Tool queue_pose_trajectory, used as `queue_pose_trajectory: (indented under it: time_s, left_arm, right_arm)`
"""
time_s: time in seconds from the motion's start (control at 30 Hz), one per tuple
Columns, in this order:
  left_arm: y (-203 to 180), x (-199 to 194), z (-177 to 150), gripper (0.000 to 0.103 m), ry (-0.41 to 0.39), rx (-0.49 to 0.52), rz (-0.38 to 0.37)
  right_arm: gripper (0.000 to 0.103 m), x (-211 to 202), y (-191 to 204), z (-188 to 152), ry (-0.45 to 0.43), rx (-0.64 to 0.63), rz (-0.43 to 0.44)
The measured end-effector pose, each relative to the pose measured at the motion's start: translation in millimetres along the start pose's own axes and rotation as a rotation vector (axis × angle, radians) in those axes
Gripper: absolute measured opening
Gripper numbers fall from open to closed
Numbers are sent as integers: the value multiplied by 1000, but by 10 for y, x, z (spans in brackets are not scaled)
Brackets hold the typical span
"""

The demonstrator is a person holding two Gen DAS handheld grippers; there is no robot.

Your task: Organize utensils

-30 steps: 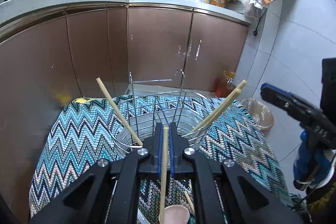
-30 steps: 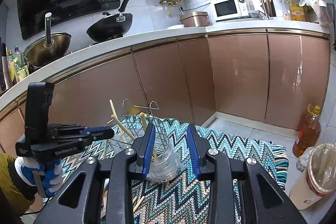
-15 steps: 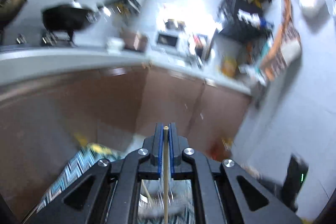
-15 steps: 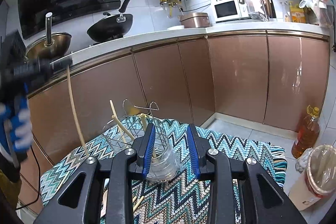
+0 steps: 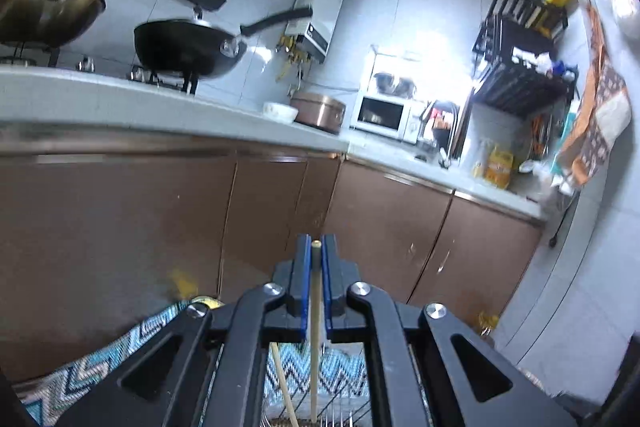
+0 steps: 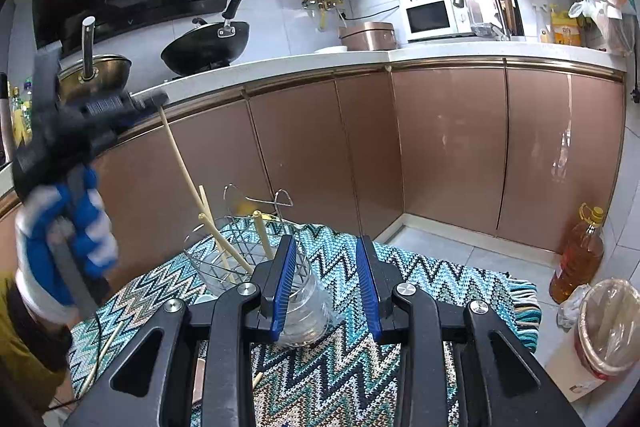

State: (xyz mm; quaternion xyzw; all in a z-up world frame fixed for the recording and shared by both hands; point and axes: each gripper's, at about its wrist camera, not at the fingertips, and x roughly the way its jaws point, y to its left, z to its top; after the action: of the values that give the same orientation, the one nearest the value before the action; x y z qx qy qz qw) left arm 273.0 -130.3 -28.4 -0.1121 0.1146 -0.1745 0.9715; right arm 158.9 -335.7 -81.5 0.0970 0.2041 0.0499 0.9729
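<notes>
My left gripper (image 5: pixel 316 247) is shut on a wooden chopstick (image 5: pixel 315 327) that hangs down between the pads toward the wire utensil basket below. In the right wrist view the left gripper (image 6: pixel 154 101) is raised at the left and the held chopstick (image 6: pixel 180 159) slants down into the wire basket (image 6: pixel 240 247), which holds several chopsticks. My right gripper (image 6: pixel 326 279) is open, its pads either side of a clear glass jar (image 6: pixel 308 307) beside the basket. A loose chopstick (image 6: pixel 102 359) lies on the zigzag cloth.
The zigzag-patterned cloth (image 6: pixel 420 287) covers the work surface. Brown cabinets (image 6: pixel 440 147) and a white counter (image 6: pixel 360 61) stand behind. An oil bottle (image 6: pixel 578 251) and a lined bin (image 6: pixel 608 327) stand on the floor at right.
My left gripper has lifted and tilted upward with the chopstick, whose lower end now hangs over the basket. My right gripper has not moved.
</notes>
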Motion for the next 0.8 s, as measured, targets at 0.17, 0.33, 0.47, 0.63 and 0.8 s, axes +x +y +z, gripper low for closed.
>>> queue_pose_trajectory:
  time_s: [0.17, 0.33, 0.47, 0.63, 0.8]
  left_arm:
    - [102, 25, -144, 30, 79, -29, -20]
    - [206, -465, 124, 46, 101, 38, -47]
    - [422, -916, 319, 54, 164, 75, -56]
    - [769, -1451, 342, 56, 208, 95, -12]
    - [1049, -1877, 242, 59, 225, 96, 38]
  right_arm:
    - [32, -68, 27, -5, 0, -5, -4]
    - [35, -238, 81, 40, -18, 0, 3]
    - [36, -427, 187, 74, -29, -10, 13]
    - [51, -641, 375, 44, -21, -22, 28]
    - [70, -825, 591, -23, -5, -43, 33]
